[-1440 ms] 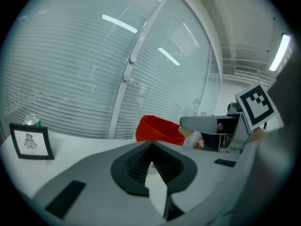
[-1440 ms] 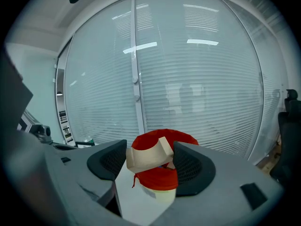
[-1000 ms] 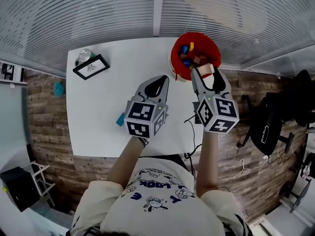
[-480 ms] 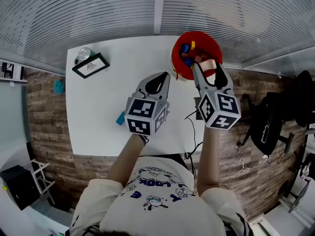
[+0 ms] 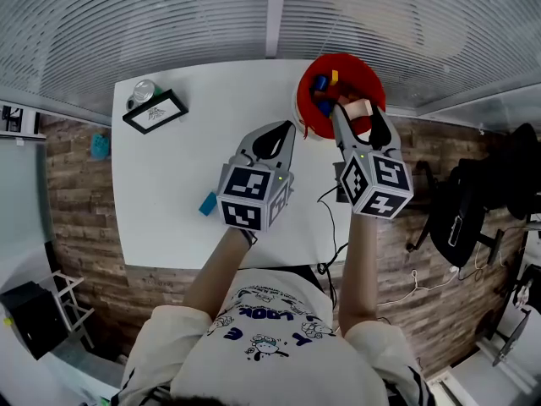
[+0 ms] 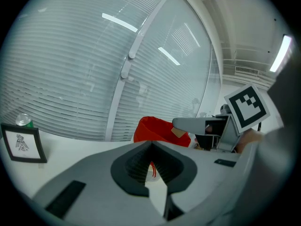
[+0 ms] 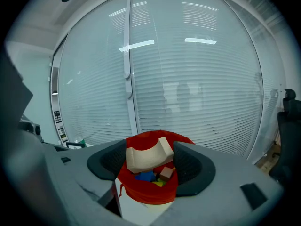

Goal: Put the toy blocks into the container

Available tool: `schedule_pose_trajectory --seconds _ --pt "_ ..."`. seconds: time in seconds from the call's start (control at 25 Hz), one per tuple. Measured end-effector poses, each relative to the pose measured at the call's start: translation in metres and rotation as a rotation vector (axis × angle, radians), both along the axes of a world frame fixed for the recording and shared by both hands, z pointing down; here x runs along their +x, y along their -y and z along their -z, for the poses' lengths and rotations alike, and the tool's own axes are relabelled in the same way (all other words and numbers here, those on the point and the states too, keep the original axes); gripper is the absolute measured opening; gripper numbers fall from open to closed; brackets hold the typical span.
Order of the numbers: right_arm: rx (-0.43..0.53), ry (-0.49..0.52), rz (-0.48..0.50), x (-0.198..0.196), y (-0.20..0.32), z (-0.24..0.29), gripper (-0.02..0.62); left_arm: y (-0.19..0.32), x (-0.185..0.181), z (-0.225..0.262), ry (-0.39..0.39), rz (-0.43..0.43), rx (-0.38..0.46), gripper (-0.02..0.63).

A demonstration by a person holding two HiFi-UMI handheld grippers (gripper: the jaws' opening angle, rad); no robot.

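Observation:
The red container stands at the far right corner of the white table, with several coloured toy blocks inside. My right gripper hovers over its near rim, shut on a beige arch block. In the right gripper view the arch block is clamped between the pads of the right gripper, above the container. My left gripper is shut and empty over the table's middle, left of the container. A teal block lies on the table near my left wrist.
A small framed picture and a can stand at the table's far left corner. A black cable runs over the right edge. A dark office chair stands to the right, and window blinds line the far side.
My right gripper has crept a little farther over the container's rim with the arch block. The left gripper has stayed in place.

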State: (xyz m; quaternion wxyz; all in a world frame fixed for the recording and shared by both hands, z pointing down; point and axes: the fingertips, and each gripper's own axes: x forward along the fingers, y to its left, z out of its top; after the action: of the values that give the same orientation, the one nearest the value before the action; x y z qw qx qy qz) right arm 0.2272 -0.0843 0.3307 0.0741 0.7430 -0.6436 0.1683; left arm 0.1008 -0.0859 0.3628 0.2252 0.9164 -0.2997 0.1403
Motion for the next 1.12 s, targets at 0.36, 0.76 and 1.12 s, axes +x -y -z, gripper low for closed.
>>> schedule_pose_trajectory --seconds 0.36,0.76,1.12 --pt "-0.020 0.009 -0.013 0.005 0.005 -0.009 0.308 0.004 0.001 -0.005 0.006 -0.004 -0.008 0.031" --pt "-0.057 0.003 -0.015 0.005 0.010 -0.019 0.308 0.008 0.002 -0.010 0.006 -0.004 -0.023 0.031" --pt "-0.073 -0.018 -0.034 0.006 0.013 -0.025 0.311 0.013 -0.003 -0.016 0.005 0.002 -0.039 0.031"
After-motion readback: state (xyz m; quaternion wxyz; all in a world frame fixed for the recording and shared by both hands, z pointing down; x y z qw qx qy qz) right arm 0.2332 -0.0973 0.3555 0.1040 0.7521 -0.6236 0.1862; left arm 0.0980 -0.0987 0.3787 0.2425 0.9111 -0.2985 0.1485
